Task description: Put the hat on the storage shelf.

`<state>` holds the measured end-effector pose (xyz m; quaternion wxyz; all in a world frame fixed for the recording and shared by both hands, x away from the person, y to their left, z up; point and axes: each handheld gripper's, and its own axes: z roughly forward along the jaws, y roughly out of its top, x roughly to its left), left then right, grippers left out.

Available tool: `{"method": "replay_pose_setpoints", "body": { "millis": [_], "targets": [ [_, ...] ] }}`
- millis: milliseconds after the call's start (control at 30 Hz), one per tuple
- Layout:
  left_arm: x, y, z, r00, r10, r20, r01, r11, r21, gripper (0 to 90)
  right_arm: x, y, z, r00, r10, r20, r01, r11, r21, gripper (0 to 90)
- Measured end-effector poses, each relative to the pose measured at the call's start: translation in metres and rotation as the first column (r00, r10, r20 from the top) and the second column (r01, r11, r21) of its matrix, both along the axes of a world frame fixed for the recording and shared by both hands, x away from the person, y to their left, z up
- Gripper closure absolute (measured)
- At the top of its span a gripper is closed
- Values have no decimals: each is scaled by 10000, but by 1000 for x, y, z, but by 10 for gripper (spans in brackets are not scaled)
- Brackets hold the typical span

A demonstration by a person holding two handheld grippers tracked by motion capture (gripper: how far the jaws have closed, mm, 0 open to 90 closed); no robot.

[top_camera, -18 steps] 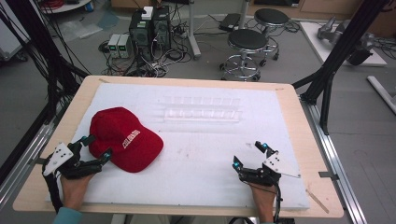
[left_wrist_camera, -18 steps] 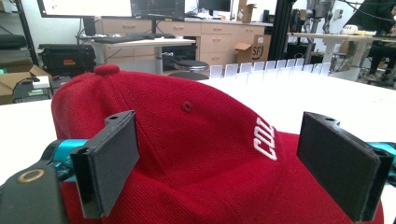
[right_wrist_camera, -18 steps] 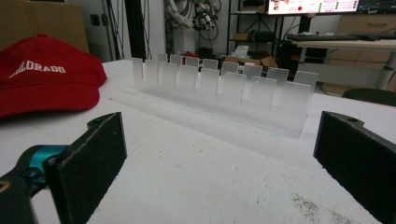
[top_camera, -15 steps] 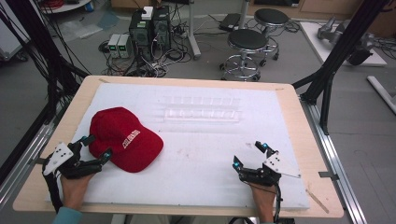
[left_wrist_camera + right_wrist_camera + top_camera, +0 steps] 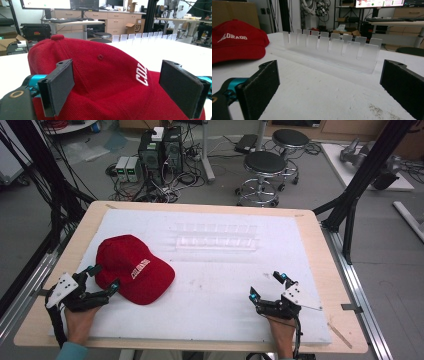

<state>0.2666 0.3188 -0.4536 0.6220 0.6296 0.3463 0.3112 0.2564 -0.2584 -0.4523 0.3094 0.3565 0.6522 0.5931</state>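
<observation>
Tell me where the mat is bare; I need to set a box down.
Bare: the middle between the cap and the right gripper, in front of the clear rack, and the mat's right side. Crowded: the near left, where the left gripper flanks the cap.

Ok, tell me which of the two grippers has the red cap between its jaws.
The left gripper: its open jaws flank the red cap. The right gripper sits apart over bare white mat.

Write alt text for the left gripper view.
A red cap with white lettering lies on a white table, seen close up between the open black jaws of the left gripper, which touch nothing. Behind it stands a clear slotted rack, with office desks farther off.
</observation>
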Motion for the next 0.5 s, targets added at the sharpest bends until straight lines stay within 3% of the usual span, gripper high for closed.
{"method": "replay_pose_setpoints", "body": {
  "millis": [300,433,500],
  "targets": [
    [-1,-1,0,9998,-67,166,66,10000,46,131,0,2,0,10000,-45,7,45,9998,-217,14],
    [0,0,1,9999,-144,27,144,9999,15,128,1,2,0,10000,-63,20,63,9998,-195,14],
    [1,1,2,9998,-147,-126,150,9995,262,122,1,2,0,10000,-60,0,60,9998,-179,14]
  ]
}}
